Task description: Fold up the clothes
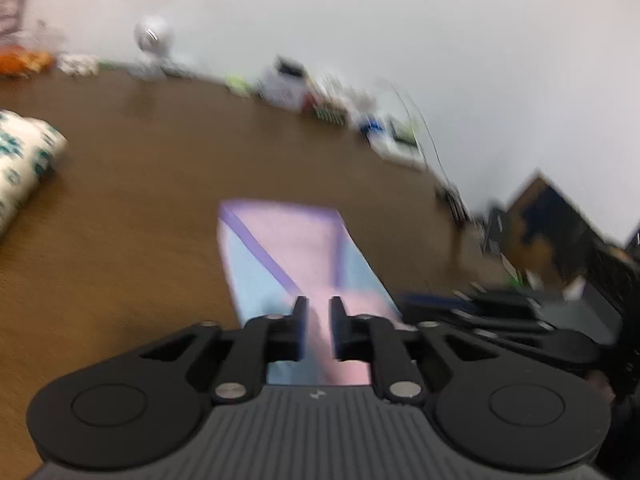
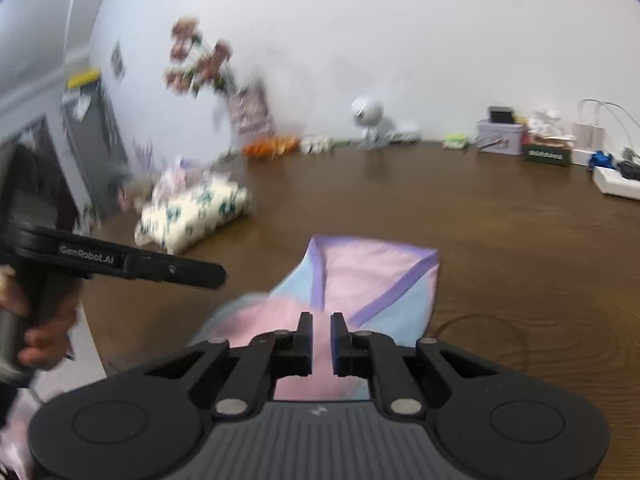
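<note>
Here, working from the left, the left gripper (image 1: 318, 308) is closing its black jaws down to a narrow slit over the near edge of the pink, pale-blue and purple-banded soft garment (image 1: 288, 244), which is lying partly folded on the brown wooden table (image 1: 120, 220); pink cloth is showing in the slit, so it appears to be pinching that edge, though blur is hiding whether the pads are truly biting. Further right, the right gripper (image 2: 321, 322) is sitting at the same near edge of the garment (image 2: 372, 276), its jaws likewise drawn nearly together with pink fabric between them, seemingly nipping the hem. In the right wrist view the other tool is reaching in from the left, held in a hand (image 2: 44, 320). A white roll of cloth with green prints (image 2: 196, 208) is resting well apart, toward the far left. The step in hand looks like taking up the near hem for another fold; next, both grips are needing to rise together and carry the edge evenly toward the far end.
</note>
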A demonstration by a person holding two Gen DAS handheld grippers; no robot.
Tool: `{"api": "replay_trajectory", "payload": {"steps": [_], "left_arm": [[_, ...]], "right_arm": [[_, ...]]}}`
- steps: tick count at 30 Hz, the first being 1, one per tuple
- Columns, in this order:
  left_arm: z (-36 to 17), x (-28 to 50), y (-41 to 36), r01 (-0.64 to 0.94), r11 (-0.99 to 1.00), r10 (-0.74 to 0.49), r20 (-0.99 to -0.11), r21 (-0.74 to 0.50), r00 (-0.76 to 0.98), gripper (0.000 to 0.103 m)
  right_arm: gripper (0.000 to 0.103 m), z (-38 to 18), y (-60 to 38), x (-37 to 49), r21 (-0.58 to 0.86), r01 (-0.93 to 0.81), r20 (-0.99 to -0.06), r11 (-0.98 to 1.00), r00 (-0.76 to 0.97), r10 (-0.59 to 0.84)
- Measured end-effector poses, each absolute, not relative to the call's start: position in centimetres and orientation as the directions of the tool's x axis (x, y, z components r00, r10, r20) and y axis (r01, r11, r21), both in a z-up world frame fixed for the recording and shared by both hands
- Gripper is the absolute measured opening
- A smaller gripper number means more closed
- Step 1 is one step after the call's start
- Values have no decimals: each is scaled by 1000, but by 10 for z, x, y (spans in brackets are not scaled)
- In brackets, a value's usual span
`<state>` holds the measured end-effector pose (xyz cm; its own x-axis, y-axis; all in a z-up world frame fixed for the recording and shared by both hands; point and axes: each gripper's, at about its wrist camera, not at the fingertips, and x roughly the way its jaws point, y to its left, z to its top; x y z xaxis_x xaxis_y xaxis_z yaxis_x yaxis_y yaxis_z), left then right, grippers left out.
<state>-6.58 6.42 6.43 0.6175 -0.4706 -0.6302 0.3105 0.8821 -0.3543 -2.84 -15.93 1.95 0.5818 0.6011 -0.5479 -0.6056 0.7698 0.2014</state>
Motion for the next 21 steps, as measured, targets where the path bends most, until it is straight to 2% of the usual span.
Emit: {"api": "replay_trajectory", "payload": {"steps": [3, 5, 8, 9, 11, 12, 13, 15, 16, 19, 20, 21], "left_arm": [[47, -67, 46, 310, 908, -415, -695, -280, 587, 10], [43, -67, 50, 298, 910, -414, -697, -289, 586, 9], [47, -63, 59, 292, 899, -438, -687, -326, 580, 9], [48, -62, 61, 290, 895, -446, -684, -339, 577, 14], [60, -48, 69, 269, 915, -404, -651, -301, 643, 44], [68, -40, 73, 256, 926, -377, -630, -279, 679, 64], [72, -26, 76, 239, 941, -339, -619, -241, 708, 64], [73, 10, 80, 195, 960, -281, -641, -203, 714, 62], [71, 27, 80, 188, 962, -273, -652, -200, 707, 61], [59, 54, 77, 149, 973, -228, -676, -174, 701, 59], [55, 63, 76, 135, 977, -211, -684, -164, 699, 58], [51, 71, 75, 121, 981, -194, -691, -154, 697, 51]], "right_arm": [[10, 9, -147, -30, 144, -588, -590, 796, 594, 546], [10, 9, -151, -32, 163, -578, -585, 800, 596, 550], [10, 0, -148, -31, 126, -581, -634, 804, 576, 516], [11, -3, -146, -29, 106, -585, -651, 804, 571, 501], [12, 6, -149, -23, 117, -599, -639, 792, 565, 522], [19, 15, -154, -17, 139, -601, -619, 787, 568, 543], [28, 23, -158, -8, 148, -588, -597, 795, 587, 546], [55, 37, -163, 21, 129, -540, -578, 832, 640, 506], [56, 37, -163, 41, 116, -526, -596, 842, 641, 483], [44, 23, -154, 98, 69, -483, -694, 873, 605, 390], [34, 19, -152, 110, 73, -472, -715, 878, 590, 376], [29, 15, -150, 117, 81, -471, -728, 879, 574, 374]]}}
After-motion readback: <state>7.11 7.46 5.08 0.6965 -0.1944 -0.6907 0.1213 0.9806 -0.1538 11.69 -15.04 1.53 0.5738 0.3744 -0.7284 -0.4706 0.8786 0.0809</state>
